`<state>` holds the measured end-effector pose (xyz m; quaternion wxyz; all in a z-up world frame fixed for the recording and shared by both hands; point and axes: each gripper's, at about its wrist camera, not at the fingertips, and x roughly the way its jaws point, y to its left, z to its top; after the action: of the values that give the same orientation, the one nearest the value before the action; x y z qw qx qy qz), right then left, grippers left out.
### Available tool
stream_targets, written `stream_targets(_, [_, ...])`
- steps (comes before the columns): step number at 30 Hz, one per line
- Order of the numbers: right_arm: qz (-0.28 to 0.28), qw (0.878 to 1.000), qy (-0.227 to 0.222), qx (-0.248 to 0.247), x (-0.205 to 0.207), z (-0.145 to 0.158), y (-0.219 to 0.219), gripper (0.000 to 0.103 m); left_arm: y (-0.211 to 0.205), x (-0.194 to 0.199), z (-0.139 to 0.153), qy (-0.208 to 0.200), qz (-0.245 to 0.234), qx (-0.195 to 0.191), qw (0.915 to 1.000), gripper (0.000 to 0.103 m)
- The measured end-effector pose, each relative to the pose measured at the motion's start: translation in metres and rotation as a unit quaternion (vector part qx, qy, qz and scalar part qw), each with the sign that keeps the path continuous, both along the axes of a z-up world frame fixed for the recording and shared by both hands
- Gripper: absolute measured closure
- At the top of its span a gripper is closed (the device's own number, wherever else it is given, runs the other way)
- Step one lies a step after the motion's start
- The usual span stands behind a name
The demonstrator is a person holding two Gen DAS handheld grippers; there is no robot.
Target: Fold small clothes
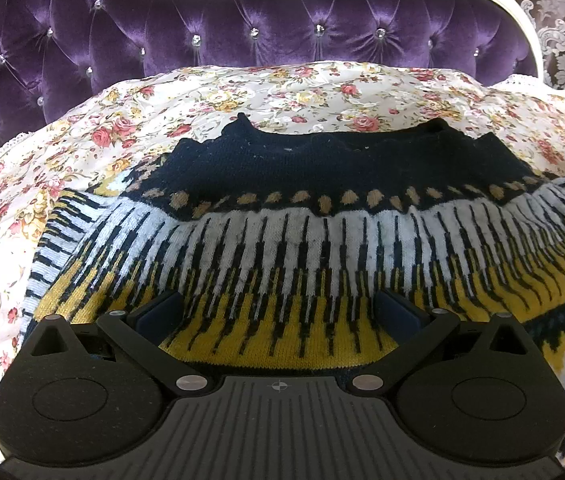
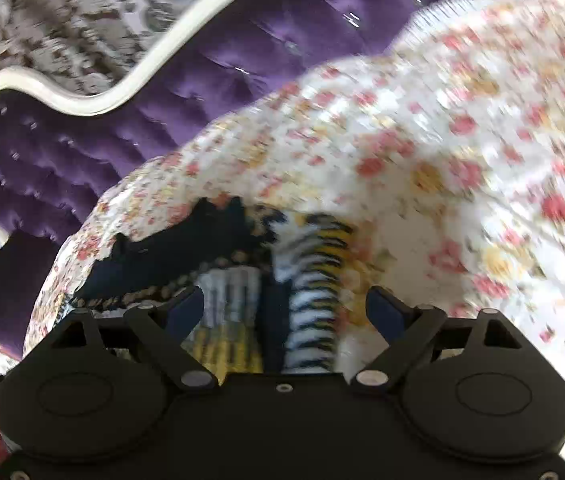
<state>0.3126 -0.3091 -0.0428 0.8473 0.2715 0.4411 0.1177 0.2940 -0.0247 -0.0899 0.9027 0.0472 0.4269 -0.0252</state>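
Observation:
A small knitted sweater [image 1: 282, 216] in navy, white and yellow lies spread on the floral bedspread [image 1: 242, 96], its navy neck end toward the headboard. My left gripper [image 1: 278, 312] hovers over the yellow band with its jaws wide apart and nothing pinched. In the blurred right wrist view, the sweater [image 2: 234, 280] shows with a striped sleeve [image 2: 314, 312] folded lengthwise across it. My right gripper [image 2: 284, 312] stands open above that sleeve, and its pads do not press on the cloth.
A purple tufted headboard [image 1: 242, 32] with a white frame [image 1: 514, 28] rises behind the bed. Patterned wallpaper [image 1: 562, 12] fills the far right. Floral bedspread [image 2: 442, 140] extends around the sweater on every side.

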Motion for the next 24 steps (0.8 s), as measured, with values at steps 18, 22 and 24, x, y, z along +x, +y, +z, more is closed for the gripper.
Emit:
stream_targets(18, [0.053,0.976,0.029,0.209,0.011,-0.032,0.013,0.000,0.000,-0.001,0.001,-0.001,0.001,-0.001,1.0000,0.000])
stream_targets(22, [0.045,0.982,0.049,0.177,0.021,-0.028,0.027,0.000,0.000,-0.002,0.001,-0.001,0.001,-0.001,1.0000,0.000])
stream_targets(24, [0.048,0.983,0.049,0.170,0.020,-0.027,0.028,0.000,0.000,-0.002,0.001,-0.002,0.001,-0.002,1.0000,0.000])
